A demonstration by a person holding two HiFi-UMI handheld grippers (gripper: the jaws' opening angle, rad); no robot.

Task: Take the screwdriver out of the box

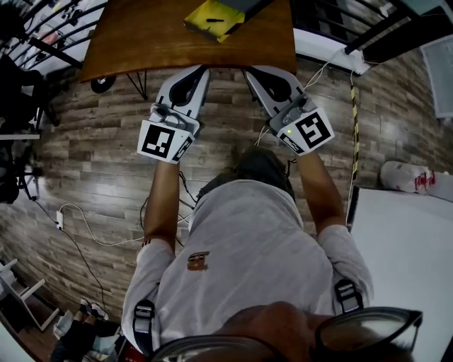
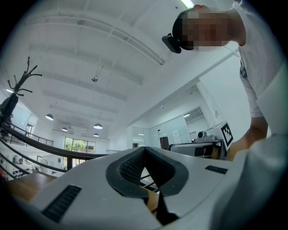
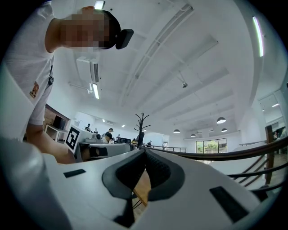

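A yellow box [image 1: 214, 18] lies on the brown wooden table [image 1: 156, 35] at the top of the head view, with a small dark thing on its top; I cannot tell whether that is the screwdriver. My left gripper [image 1: 202, 69] and right gripper [image 1: 248, 69] are held side by side at the table's near edge, short of the box. In the left gripper view the left gripper [image 2: 144, 148] has its jaws together with nothing between them. The right gripper [image 3: 145, 151] looks the same in its own view. Both point slightly upward at the ceiling.
A white table [image 1: 403, 261] stands at the right, with a white bag [image 1: 407, 177] on the wood floor beside it. Cables [image 1: 92, 233] trail on the floor at the left. A black railing [image 1: 56, 28] runs behind the brown table, and a coat stand [image 3: 141, 121] rises beyond it.
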